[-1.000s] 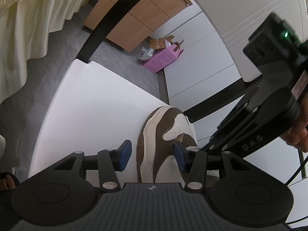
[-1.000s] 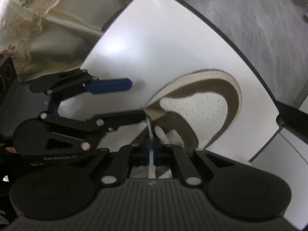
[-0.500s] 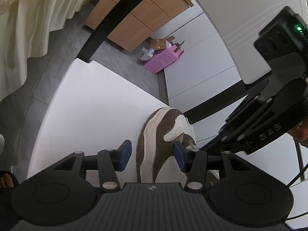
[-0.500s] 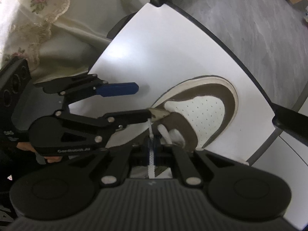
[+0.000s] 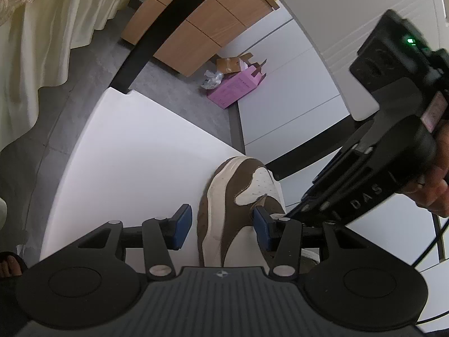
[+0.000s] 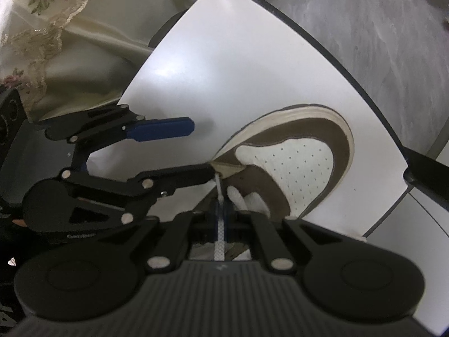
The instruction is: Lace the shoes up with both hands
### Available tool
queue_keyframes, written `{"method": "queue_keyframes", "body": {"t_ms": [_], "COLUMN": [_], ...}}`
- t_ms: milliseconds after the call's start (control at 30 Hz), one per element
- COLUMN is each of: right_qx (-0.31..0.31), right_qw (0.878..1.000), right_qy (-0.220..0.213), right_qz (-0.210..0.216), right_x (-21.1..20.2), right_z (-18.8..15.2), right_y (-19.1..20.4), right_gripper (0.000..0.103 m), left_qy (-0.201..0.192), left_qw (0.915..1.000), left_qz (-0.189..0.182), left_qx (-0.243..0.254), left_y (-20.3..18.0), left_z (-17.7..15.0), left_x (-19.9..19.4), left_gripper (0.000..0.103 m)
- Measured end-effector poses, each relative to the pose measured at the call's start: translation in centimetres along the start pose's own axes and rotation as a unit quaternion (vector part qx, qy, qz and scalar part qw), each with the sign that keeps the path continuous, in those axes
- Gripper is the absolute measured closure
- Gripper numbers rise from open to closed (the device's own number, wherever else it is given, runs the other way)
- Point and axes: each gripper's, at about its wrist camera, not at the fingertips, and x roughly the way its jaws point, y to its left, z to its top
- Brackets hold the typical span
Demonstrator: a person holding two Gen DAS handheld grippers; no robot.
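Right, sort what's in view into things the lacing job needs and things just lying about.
For the job:
- brown and white leather sneaker
- white woven shoelace, pinched in the right gripper
- left gripper, jaws open astride the sneaker's side
- white table

Lying about:
- pink cardboard box
- crumpled clear plastic wrap
- cream lace-trimmed curtain

Black linkage grippers with silver rivets, blue-padded fingers (image 5: 181, 224), ribbed grey housings, white "DAS" lettering
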Motion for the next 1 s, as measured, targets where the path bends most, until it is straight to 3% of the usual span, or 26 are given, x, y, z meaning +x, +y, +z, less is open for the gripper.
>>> {"method": "queue_keyframes", "body": {"t_ms": [133, 300, 433, 567, 700, 1000], "right_qx": [0.014, 0.02, 0.022, 0.017, 0.013, 0.021], "right_qw": [1.0, 1.0, 1.0, 1.0, 0.999, 0.999], "right_qy": [0.002, 0.006, 0.012, 0.024, 0.044, 0.046], "right_qz": [0.011, 0.012, 0.013, 0.008, -0.001, -0.005], "right_x": [0.3, 0.6, 0.7, 0.8, 1.2, 0.9], "right_z": [0.2, 0.5, 0.6, 0.9, 1.4, 1.4], "right_y": [-0.5, -0.7, -0.7, -0.4, -0.4, -0.3], "right_gripper": [0.099, 0.099, 0.099, 0.099, 0.1, 0.099], "left_qy": [-0.006, -0.032, -0.021, -0.015, -0.016, 0.0], "left_qw": [0.9999, 0.9984, 0.9982, 0.9982, 0.9952, 0.996], "left_qz": [-0.008, -0.024, -0.017, -0.033, -0.055, -0.052], "left_qx": [0.003, -0.04, -0.054, -0.048, -0.079, -0.073], "left_y": [-0.2, 1.0, 1.5, 1.3, 2.1, 2.3], "left_z": [-0.1, 0.5, 0.8, 0.7, 0.9, 0.8], "left_x": [-0.4, -1.0, 0.6, 1.4, 1.5, 2.1], "left_gripper": [0.052, 0.052, 0.052, 0.053, 0.053, 0.053]}}
